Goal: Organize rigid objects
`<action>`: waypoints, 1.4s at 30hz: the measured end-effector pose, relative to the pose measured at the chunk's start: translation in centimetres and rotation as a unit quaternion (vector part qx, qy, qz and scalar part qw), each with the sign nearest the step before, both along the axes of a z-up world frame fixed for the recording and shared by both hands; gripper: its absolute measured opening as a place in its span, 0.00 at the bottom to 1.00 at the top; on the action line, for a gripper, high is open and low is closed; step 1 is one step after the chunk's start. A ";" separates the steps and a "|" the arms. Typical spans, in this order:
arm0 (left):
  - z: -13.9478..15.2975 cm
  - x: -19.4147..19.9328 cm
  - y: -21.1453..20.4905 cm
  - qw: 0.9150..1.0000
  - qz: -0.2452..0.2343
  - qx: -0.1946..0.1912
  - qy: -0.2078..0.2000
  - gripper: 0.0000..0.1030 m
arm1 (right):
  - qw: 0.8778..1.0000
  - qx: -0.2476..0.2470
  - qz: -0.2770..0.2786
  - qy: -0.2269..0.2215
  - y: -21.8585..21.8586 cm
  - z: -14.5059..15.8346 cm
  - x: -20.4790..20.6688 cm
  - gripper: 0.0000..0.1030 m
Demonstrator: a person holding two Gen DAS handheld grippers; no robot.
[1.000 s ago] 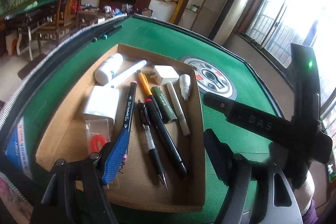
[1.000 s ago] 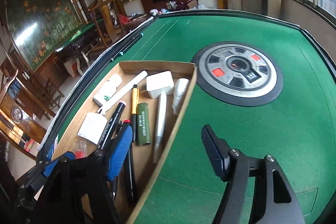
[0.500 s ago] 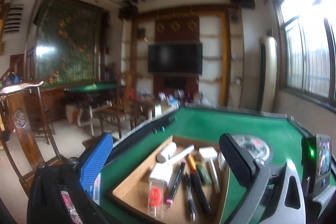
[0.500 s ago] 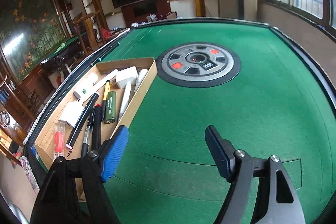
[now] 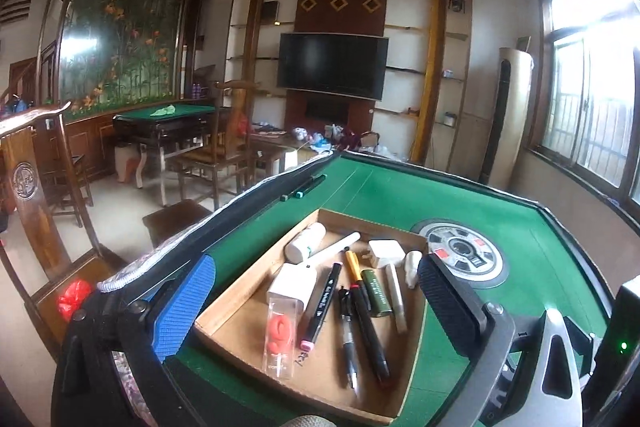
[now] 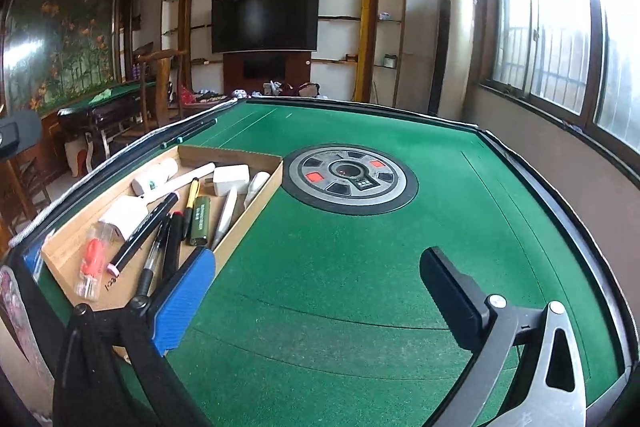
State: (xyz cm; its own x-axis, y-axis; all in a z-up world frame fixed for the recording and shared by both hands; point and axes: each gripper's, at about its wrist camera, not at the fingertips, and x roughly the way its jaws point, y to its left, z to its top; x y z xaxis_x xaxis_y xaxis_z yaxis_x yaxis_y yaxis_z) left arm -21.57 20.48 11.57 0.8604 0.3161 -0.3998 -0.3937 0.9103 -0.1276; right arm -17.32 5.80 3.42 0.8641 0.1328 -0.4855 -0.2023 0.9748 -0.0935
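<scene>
Grippers (image 5: 316, 301) (image 6: 318, 291) agape over shallow cardboard tray (image 5: 240, 311).

A home living room set up for mahjong: green-felt counter (image 6: 360, 267) with a round dial (image 6: 350, 177) at its centre, wall-mounted television (image 5: 333, 65), carved wooden chairs (image 5: 224, 147), flower mural (image 5: 120, 39), second green table (image 5: 164, 117), barred windows (image 6: 560, 39).

tray (image 5: 224, 323): 1 | pens and markers (image 5: 320, 307): 6 | white bottles (image 5: 305, 243): 2
</scene>
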 end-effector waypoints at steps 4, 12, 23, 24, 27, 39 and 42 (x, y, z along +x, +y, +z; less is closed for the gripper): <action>-0.9 0.5 -0.1 1.000 -0.005 -0.010 0.018 0.99 | 0.999 -0.018 0.011 -0.026 1.1 0.2 -1.0 0.99; -2.3 1.5 0.4 0.998 -0.013 -0.034 0.058 0.99 | 0.999 -0.028 0.026 -0.009 2.2 -0.5 -0.6 0.99; -3.7 2.6 1.4 0.995 -0.005 -0.040 0.088 0.99 | 0.999 -0.044 0.029 0.001 3.4 -1.2 0.2 0.99; -3.9 2.7 1.5 0.995 -0.004 -0.042 0.091 0.99 | 0.999 -0.044 0.030 0.004 3.5 -1.3 0.3 1.00; -4.2 3.0 1.8 0.994 -0.004 -0.048 0.098 0.99 | 0.998 -0.045 0.031 0.006 3.6 -1.4 0.5 1.00; -4.5 3.3 1.8 0.993 -0.003 -0.047 0.108 0.99 | 0.998 -0.046 0.033 0.018 4.0 -1.9 1.1 0.99; -4.7 3.4 1.8 0.993 -0.003 -0.047 0.109 0.99 | 0.998 -0.046 0.033 0.019 4.0 -1.9 1.1 0.99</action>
State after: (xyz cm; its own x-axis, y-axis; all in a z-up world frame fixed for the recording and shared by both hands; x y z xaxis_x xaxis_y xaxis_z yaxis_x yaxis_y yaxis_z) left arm -18.15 22.24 6.92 0.7515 0.2631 -0.6050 -0.4158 0.9009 -0.1246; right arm -16.24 9.78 1.55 0.8359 0.1427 -0.5300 -0.2716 0.9467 -0.1735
